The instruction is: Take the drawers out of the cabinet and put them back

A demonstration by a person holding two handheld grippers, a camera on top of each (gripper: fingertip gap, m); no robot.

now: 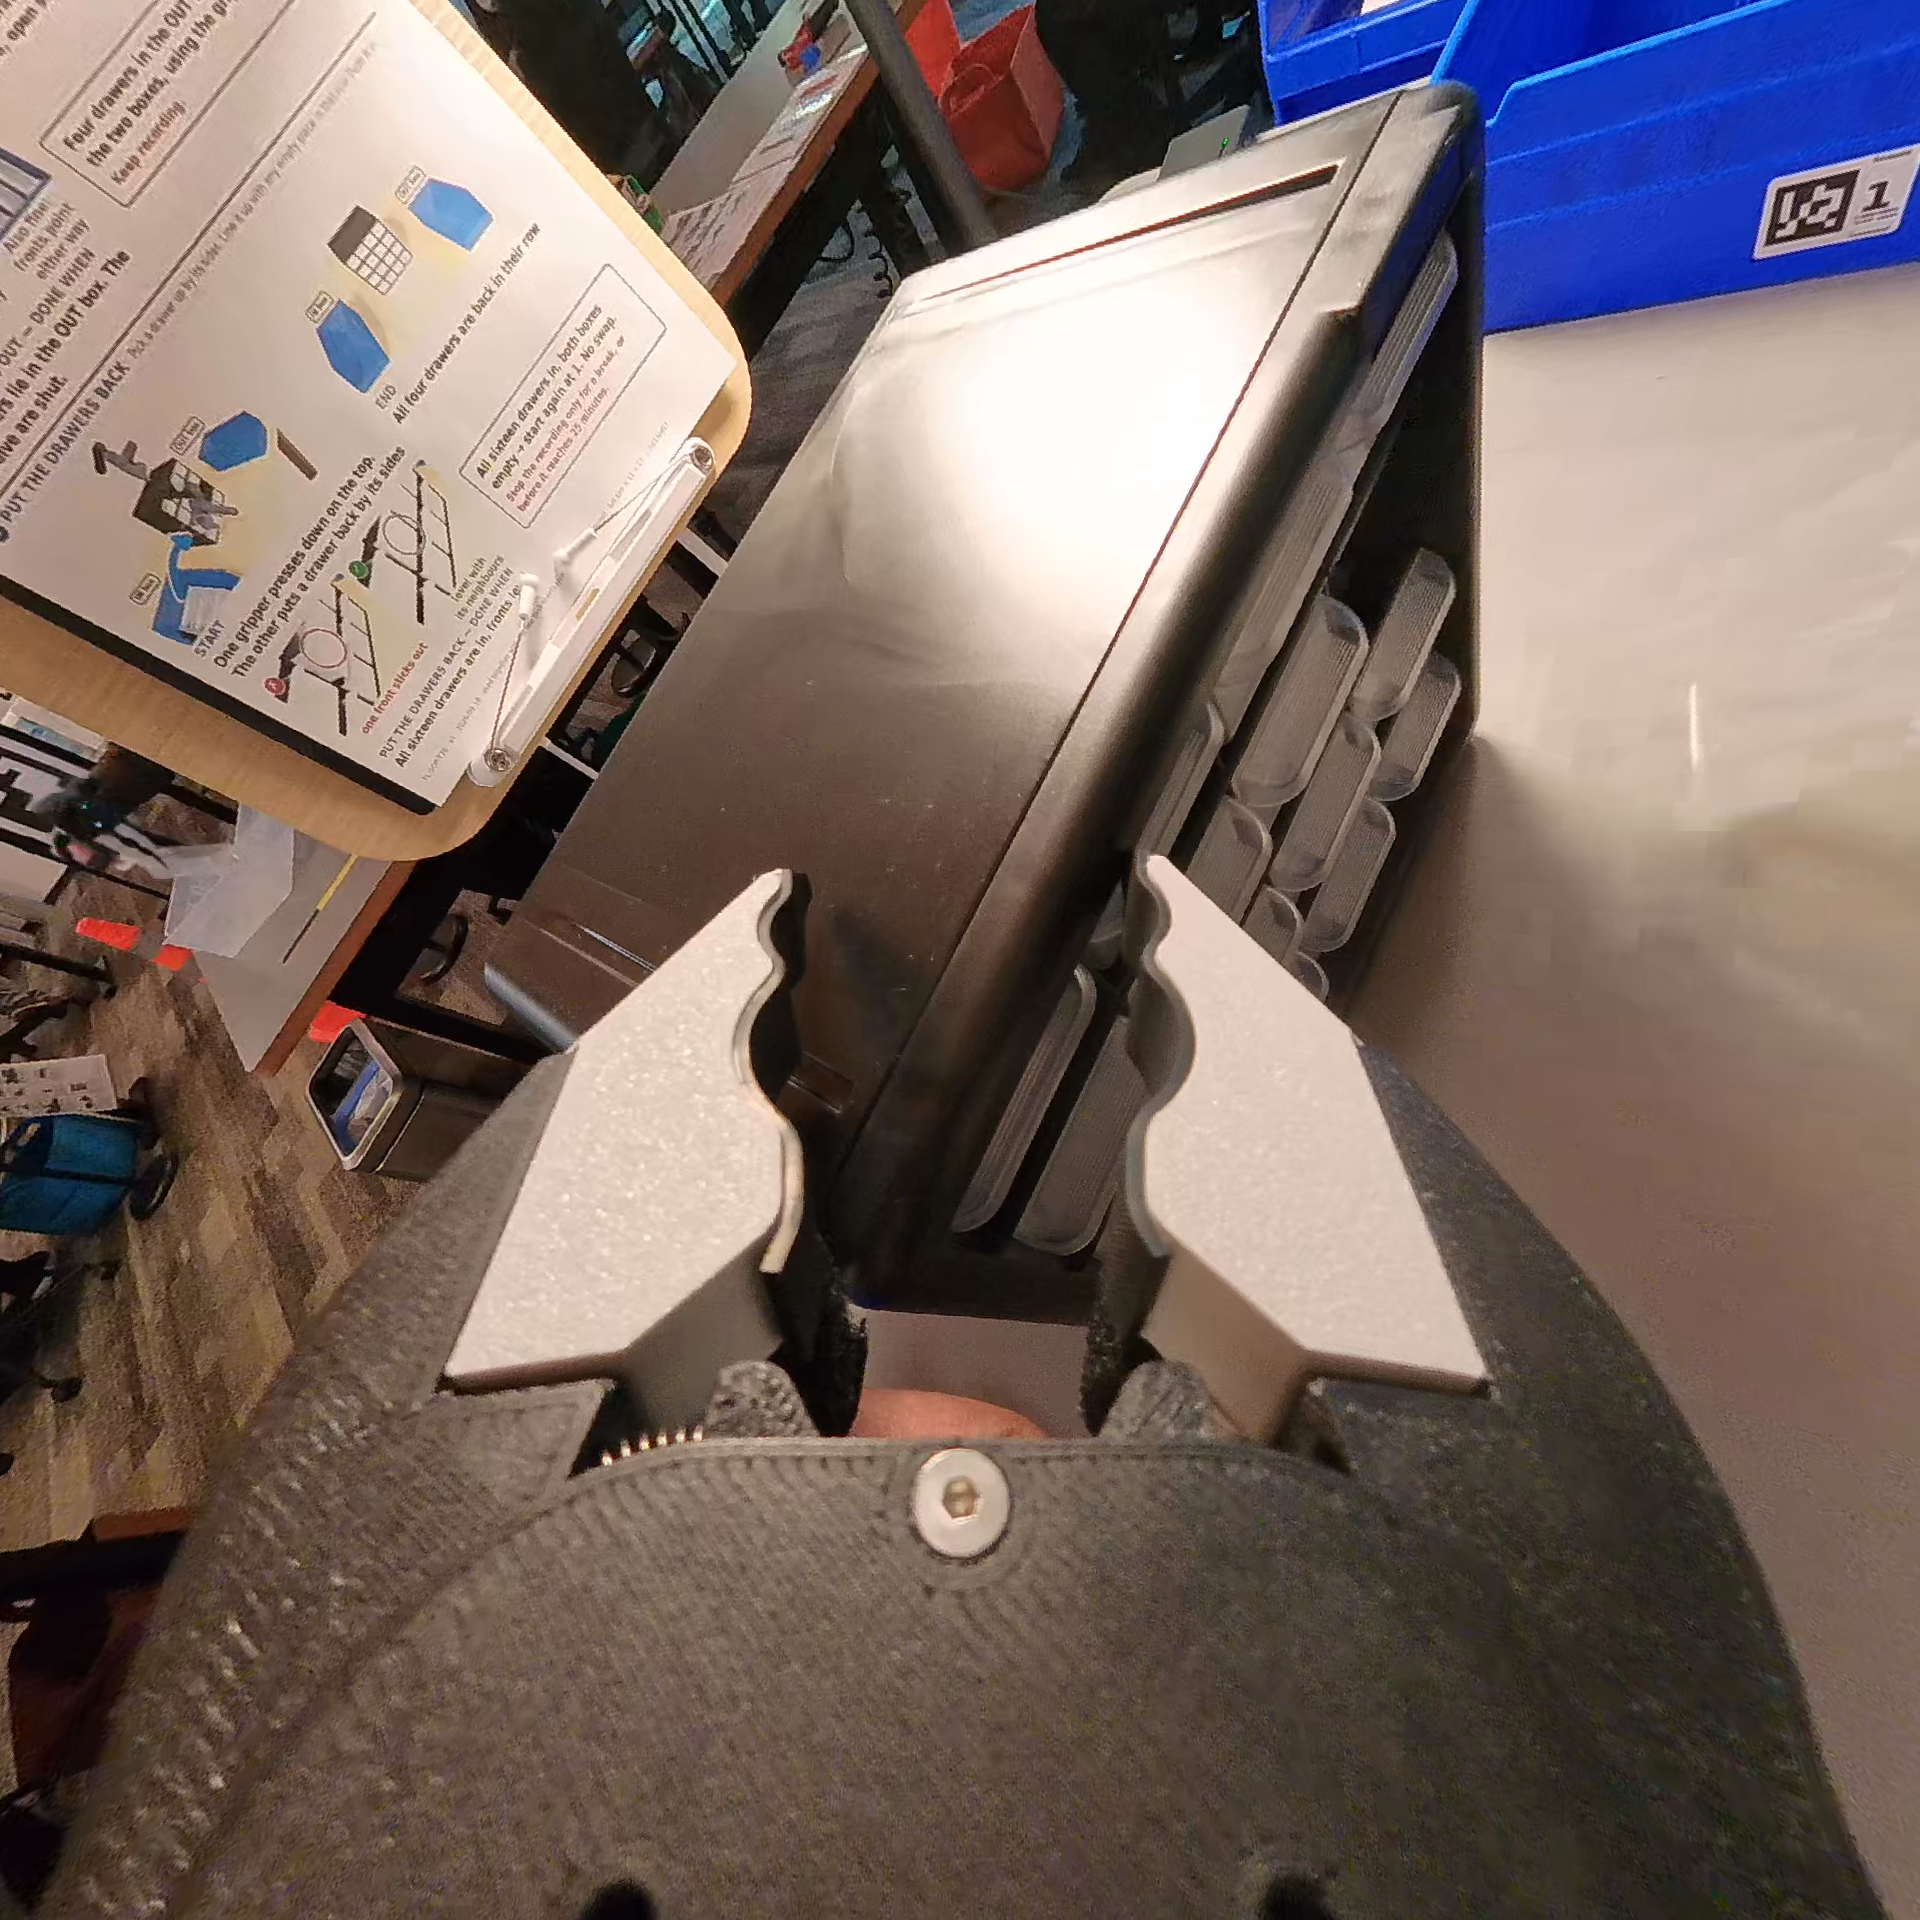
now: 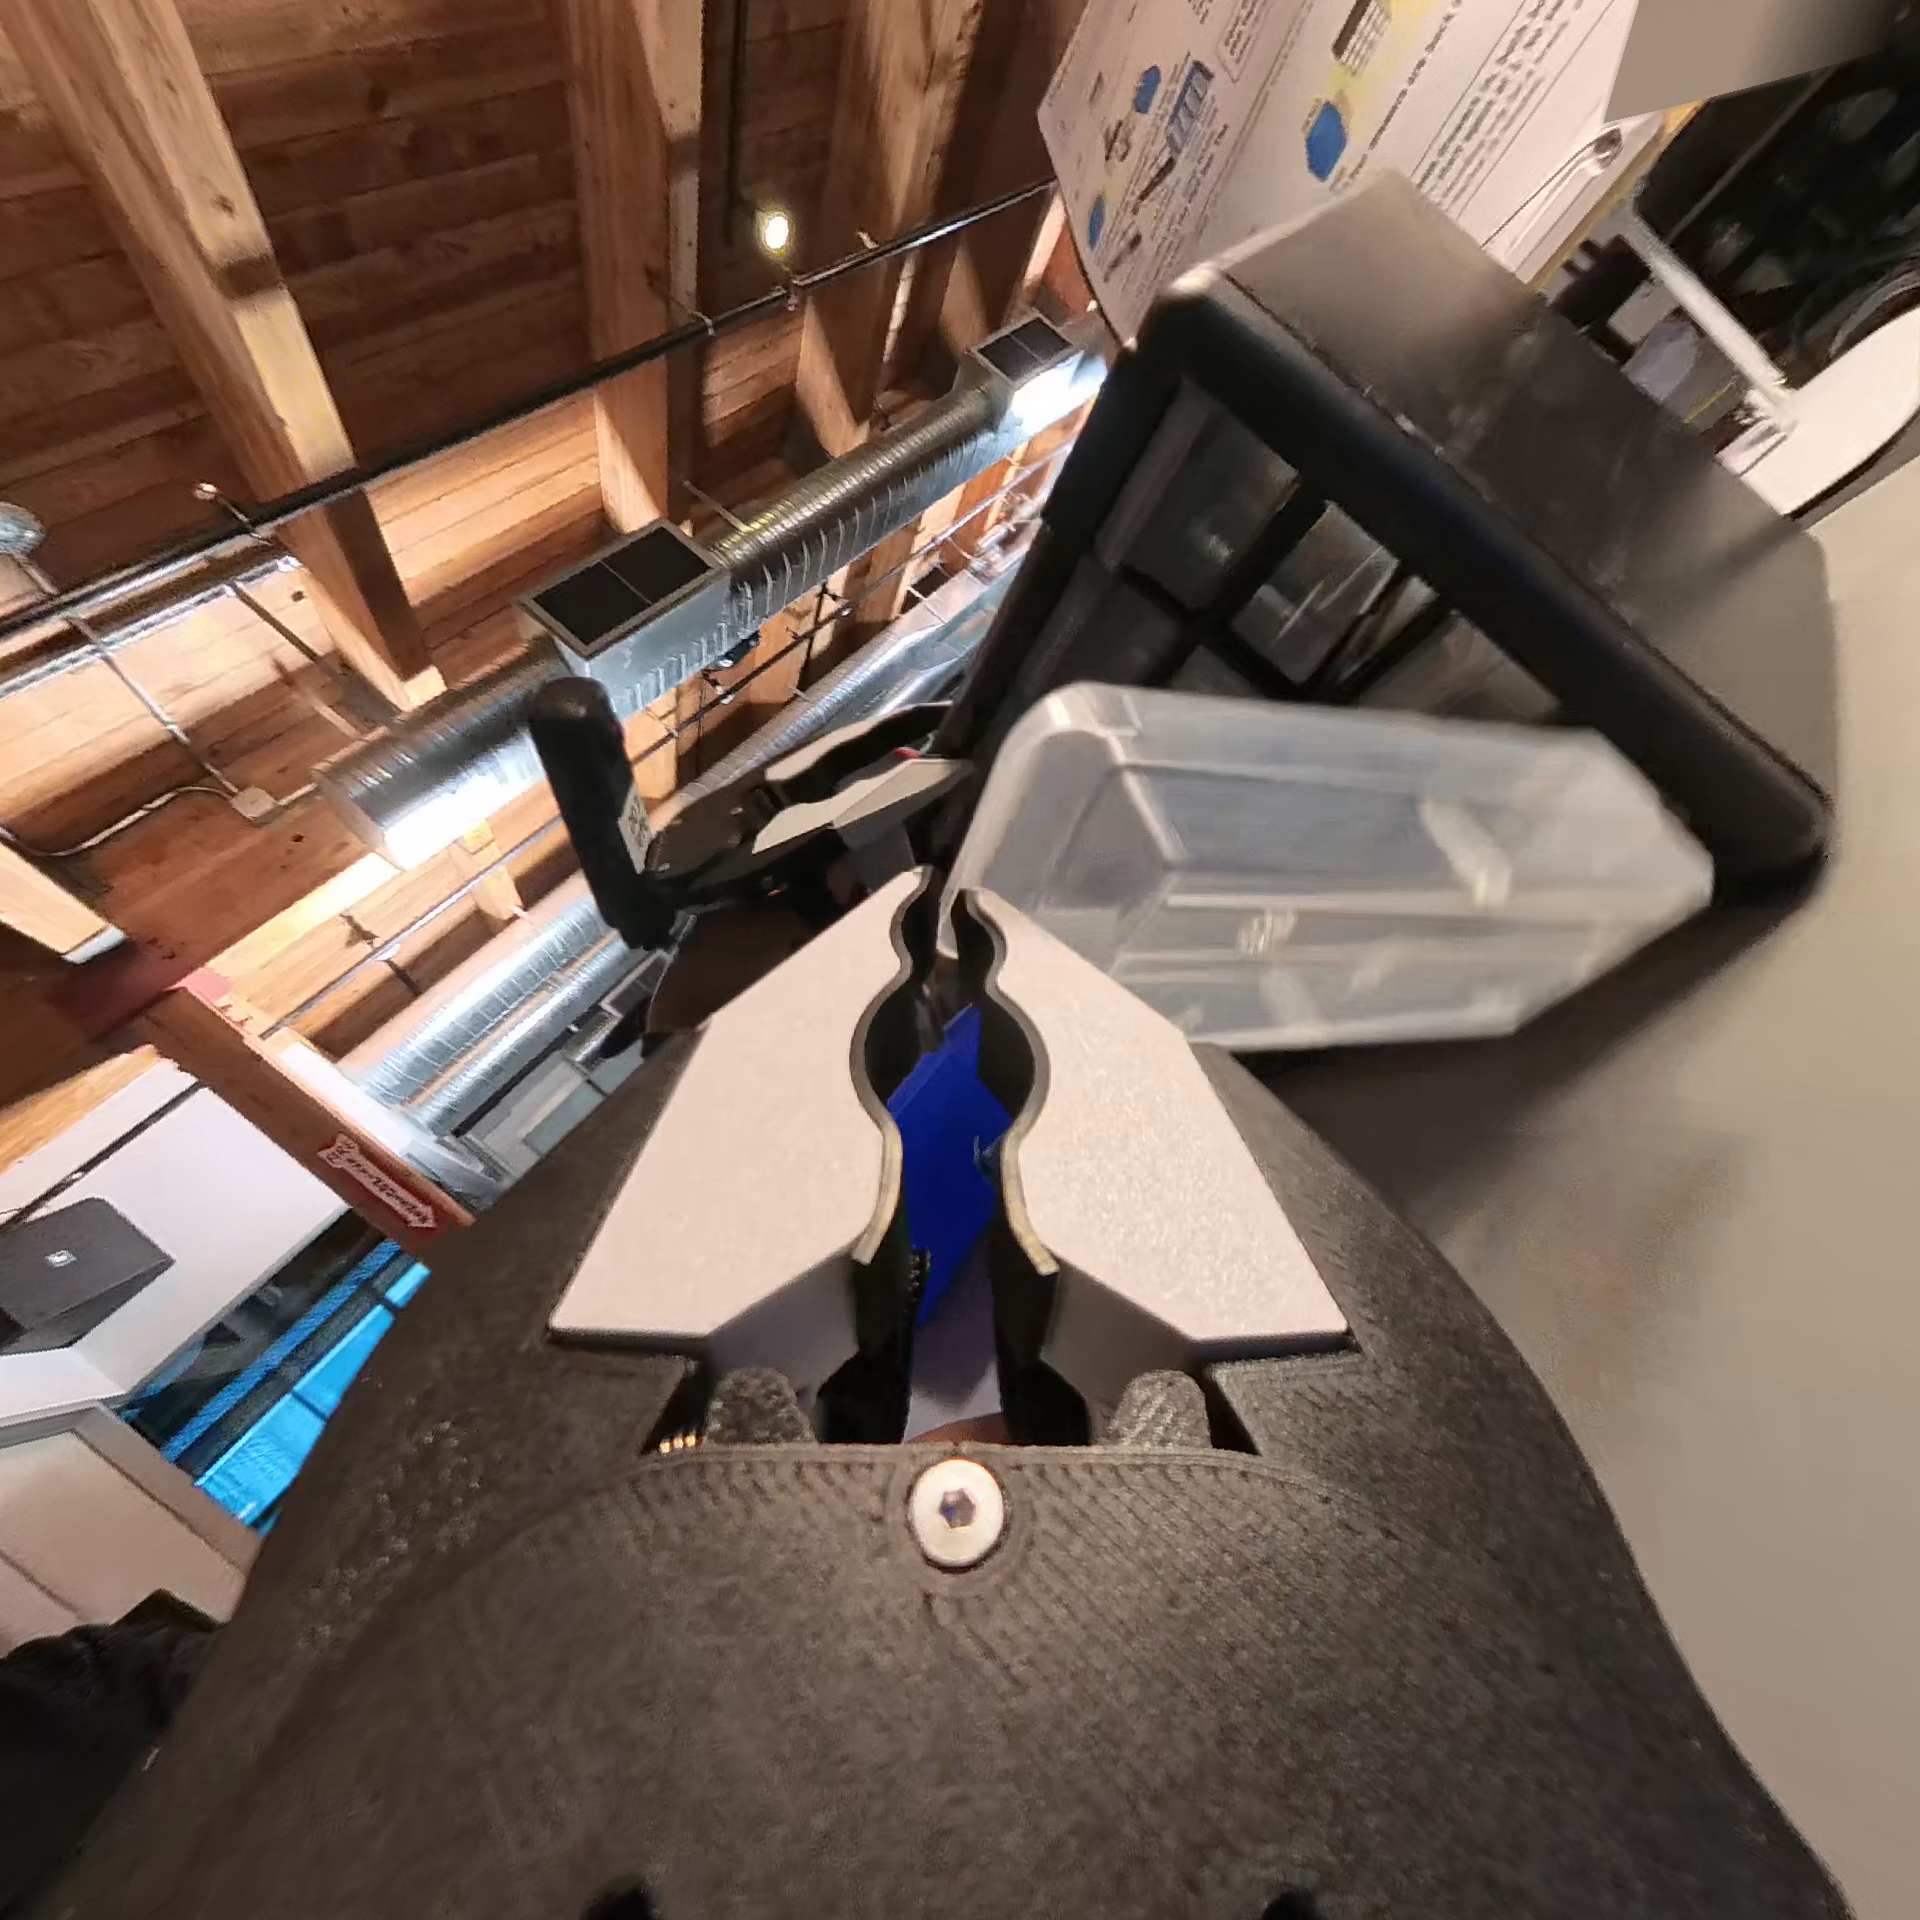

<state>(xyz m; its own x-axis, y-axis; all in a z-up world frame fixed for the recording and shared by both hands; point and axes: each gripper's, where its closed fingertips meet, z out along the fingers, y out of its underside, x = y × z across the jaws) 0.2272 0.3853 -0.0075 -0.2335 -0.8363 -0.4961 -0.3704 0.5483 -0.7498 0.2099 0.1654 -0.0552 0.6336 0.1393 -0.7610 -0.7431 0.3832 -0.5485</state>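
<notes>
One clear plastic drawer [image 2: 1330, 873] is coming out of the black cabinet [image 1: 935, 582], gripped by its front lip.

Right gripper [image 2: 940, 914] is pinching the drawer's front edge, jaws nearly closed on the thin lip, with the drawer body projecting from the cabinet front, tilted and blurred. Left gripper [image 1: 961, 935] is resting at the cabinet's top front edge with jaws wide and nothing between them, apparently bracing the cabinet. Many clear drawers [image 1: 1320, 748] are sitting in their slots, while some slots in the right wrist view look empty, so removal is judged under way, with re-insertion outstanding. Blue bins [image 1: 1683, 156] are standing behind the cabinet on the grey table [image 1: 1662, 831]; one is bearing a square marker tag. An illustrated instruction sheet [image 1: 343, 343] is clipped to a wooden board; its wording is not reproduced.
</notes>
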